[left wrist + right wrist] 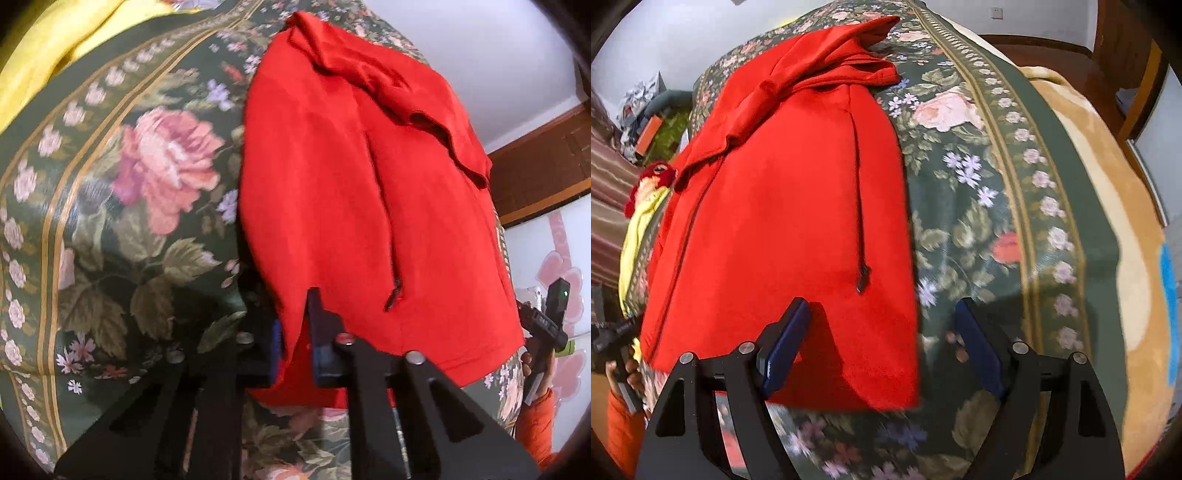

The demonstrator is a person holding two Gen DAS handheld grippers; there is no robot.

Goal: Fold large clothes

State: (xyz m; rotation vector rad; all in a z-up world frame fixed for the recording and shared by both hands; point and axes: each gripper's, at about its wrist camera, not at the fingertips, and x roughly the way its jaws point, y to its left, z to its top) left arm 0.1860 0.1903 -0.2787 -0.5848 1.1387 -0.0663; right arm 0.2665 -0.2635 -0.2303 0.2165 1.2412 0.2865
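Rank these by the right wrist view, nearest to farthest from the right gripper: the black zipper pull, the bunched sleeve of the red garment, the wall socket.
From the right gripper:
1. Black zipper pull, just above the fingers, on the red garment.
2. Bunched sleeve, at the garment's far end.
3. Wall socket, on the far wall, top right.

Left gripper (295, 332) tilted steeply down, jaws nearly together, pinching the red garment (351, 184) hem. Right gripper (882, 343) also angled down, jaws spread wide, gripping nothing. Hand (626, 373) in orange sleeve (618, 432) gripping the left handle.
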